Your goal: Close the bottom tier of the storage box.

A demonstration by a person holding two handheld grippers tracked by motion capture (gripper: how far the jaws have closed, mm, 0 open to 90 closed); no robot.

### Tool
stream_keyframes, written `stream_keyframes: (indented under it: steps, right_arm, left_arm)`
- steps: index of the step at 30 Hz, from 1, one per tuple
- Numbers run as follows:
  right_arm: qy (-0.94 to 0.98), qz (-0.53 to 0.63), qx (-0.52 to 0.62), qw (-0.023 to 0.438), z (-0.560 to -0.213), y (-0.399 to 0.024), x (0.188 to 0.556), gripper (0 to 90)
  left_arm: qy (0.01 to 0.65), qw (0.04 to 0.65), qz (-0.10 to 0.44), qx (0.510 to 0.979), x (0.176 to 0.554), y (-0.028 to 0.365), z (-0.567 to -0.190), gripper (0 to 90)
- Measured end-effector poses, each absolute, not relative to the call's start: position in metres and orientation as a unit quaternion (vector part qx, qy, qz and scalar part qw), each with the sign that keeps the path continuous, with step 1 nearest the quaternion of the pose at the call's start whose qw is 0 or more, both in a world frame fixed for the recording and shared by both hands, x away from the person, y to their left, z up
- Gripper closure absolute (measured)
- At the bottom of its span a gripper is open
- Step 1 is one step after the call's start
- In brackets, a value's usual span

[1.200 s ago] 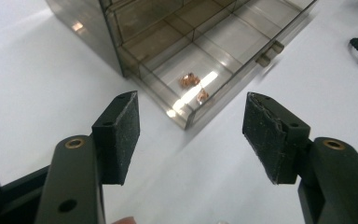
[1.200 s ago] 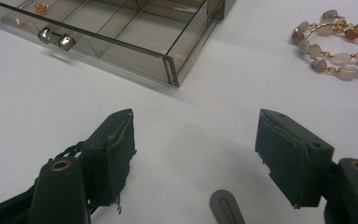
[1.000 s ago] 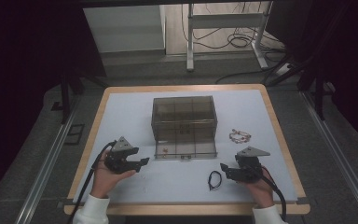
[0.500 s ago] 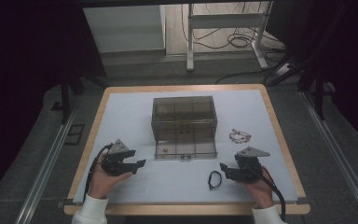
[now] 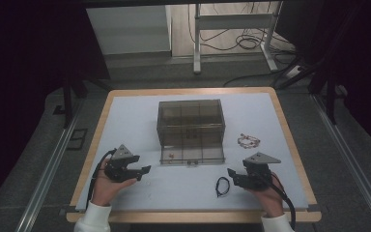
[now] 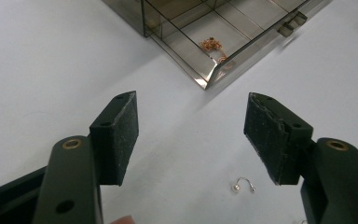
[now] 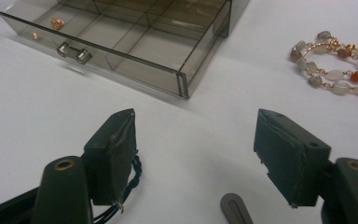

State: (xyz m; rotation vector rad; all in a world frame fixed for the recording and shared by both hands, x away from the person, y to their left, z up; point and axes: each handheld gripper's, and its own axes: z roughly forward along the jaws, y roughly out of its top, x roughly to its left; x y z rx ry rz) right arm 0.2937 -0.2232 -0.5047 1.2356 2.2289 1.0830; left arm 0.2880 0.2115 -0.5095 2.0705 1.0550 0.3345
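Note:
A smoky see-through drawer box (image 5: pixel 190 116) stands mid-table with its bottom drawer (image 5: pixel 192 154) pulled out. A small copper-coloured piece (image 6: pixel 210 44) (image 7: pixel 57 22) lies in the drawer's left compartment. My left gripper (image 5: pixel 142 173) (image 6: pixel 191 135) rests left of the drawer, open; its jaws have just been opening a little, with nothing between them. A pearl earring (image 6: pixel 242 185) lies on the mat just under it. My right gripper (image 5: pixel 232 177) (image 7: pixel 196 154) is open near a black cord loop (image 5: pixel 222 185) (image 7: pixel 131 175), which lies beside its left jaw.
A beaded bracelet (image 5: pixel 249 140) (image 7: pixel 335 70) lies on the white mat (image 5: pixel 125 121) right of the box. The drawer's handle (image 7: pixel 74 52) faces the person. The table's wooden rim (image 5: pixel 193 216) runs just behind both hands.

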Motion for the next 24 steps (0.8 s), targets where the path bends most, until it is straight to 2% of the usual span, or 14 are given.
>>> stream_keyframes:
  steps: [10,24]
  right_arm:
    - [0.793,0.392,0.432,0.175,-0.501,-0.215,0.29,40.0]
    - [0.808,0.392,0.402,0.181,-0.494,-0.191,0.285,74.9]
  left_arm:
    - [0.418,0.379,0.133,0.815,0.288,0.213,-0.513,34.9]
    - [0.416,0.382,0.125,0.816,0.288,0.213,-0.514,34.5]
